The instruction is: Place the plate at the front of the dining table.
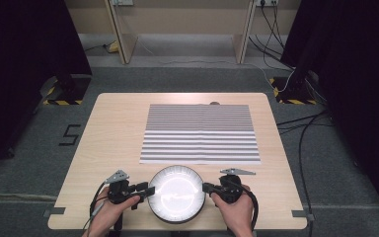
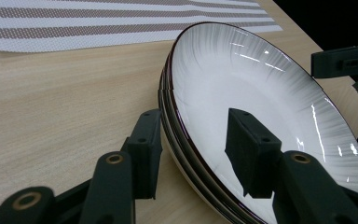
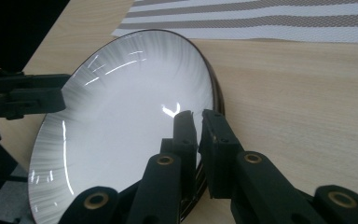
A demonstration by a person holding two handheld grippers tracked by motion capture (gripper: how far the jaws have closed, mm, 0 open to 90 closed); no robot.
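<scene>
High view: right gripper (image 1: 208, 187) clamped on glossy white round plate (image 1: 176, 193) at 3 o'clock; left gripper (image 1: 147, 189) agape astride 9 o'clock rim. Advisable: close left, lift level.

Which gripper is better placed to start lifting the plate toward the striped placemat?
The right gripper, probably. Its jaws are already closed on the plate rim. The left gripper straddles the opposite rim with its jaws open, so it must close first. The striped placemat lies just beyond.
</scene>
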